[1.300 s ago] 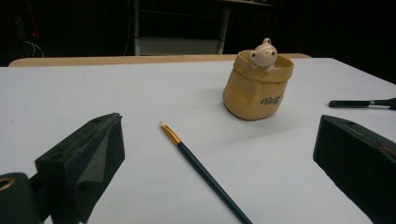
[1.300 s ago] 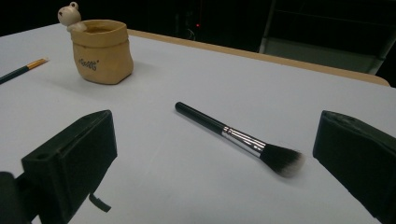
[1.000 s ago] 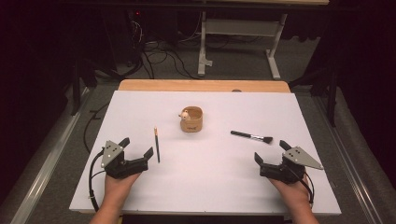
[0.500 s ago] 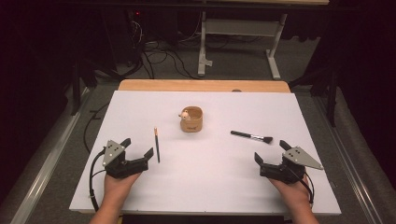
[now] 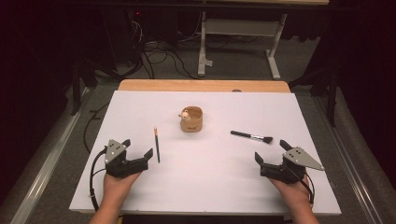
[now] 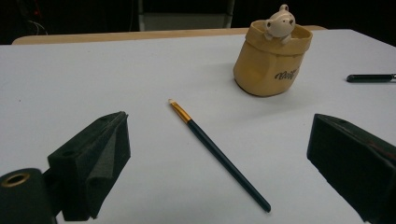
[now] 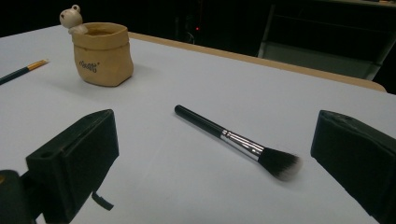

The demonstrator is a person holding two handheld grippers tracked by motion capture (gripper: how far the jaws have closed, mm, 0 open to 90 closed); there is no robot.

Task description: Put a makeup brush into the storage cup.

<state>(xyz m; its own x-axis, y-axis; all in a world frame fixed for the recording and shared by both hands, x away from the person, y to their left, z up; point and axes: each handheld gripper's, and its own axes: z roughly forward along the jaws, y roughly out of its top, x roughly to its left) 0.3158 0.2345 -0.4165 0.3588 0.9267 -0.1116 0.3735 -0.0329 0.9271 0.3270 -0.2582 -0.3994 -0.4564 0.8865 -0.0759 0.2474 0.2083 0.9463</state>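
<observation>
We hold the left gripper (image 5: 137, 148) spread just beside the thin brush (image 5: 157, 144) and the right gripper (image 5: 271, 153) spread near the makeup brush (image 5: 251, 136).

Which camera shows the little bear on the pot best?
The left gripper view: the bear is big and faces us. In the right gripper view it looks small at the rim; in the high view it is tiny.

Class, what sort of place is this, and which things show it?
Probably a lab or workshop test bench: a white table in a dark room, loose cables on the floor, and a metal stand behind it.
</observation>
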